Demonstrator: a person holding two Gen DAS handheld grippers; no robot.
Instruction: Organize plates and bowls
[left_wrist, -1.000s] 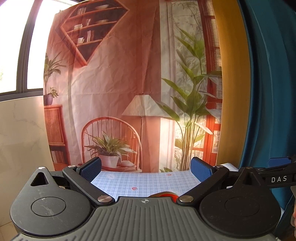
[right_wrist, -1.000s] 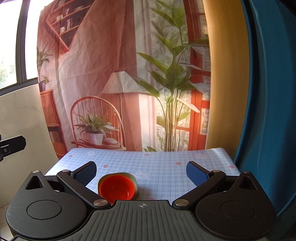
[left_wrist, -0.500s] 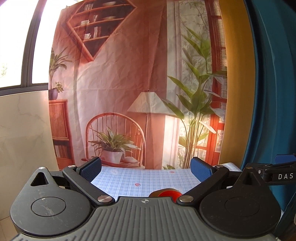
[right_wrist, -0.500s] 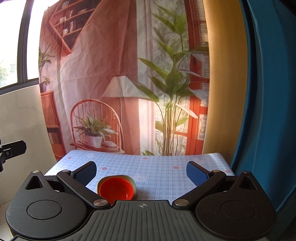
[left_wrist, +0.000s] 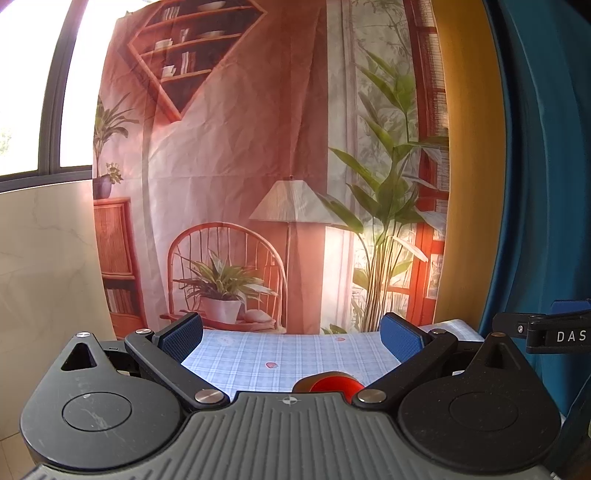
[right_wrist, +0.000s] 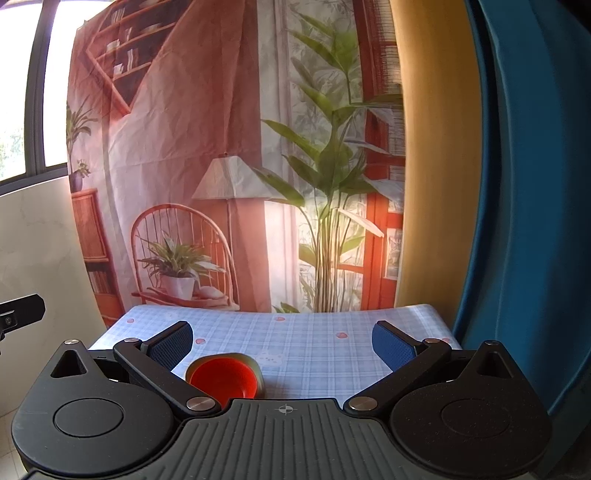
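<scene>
**Red bowl on the worktop, both tongs wide and empty**

I see the red bowl (right_wrist: 221, 380) sitting in an olive-green dish (right_wrist: 255, 363) on the checked worktop (right_wrist: 314, 343). From the bowl, my right tongs (right_wrist: 282, 345) spread wide just above and to its right, gripping nothing. In my left view the bowl (left_wrist: 332, 384) peeks out low, near the right finger of my left tongs (left_wrist: 291, 332), also wide and empty. Behind the bowl hangs a printed backdrop (right_wrist: 229, 147).
</scene>
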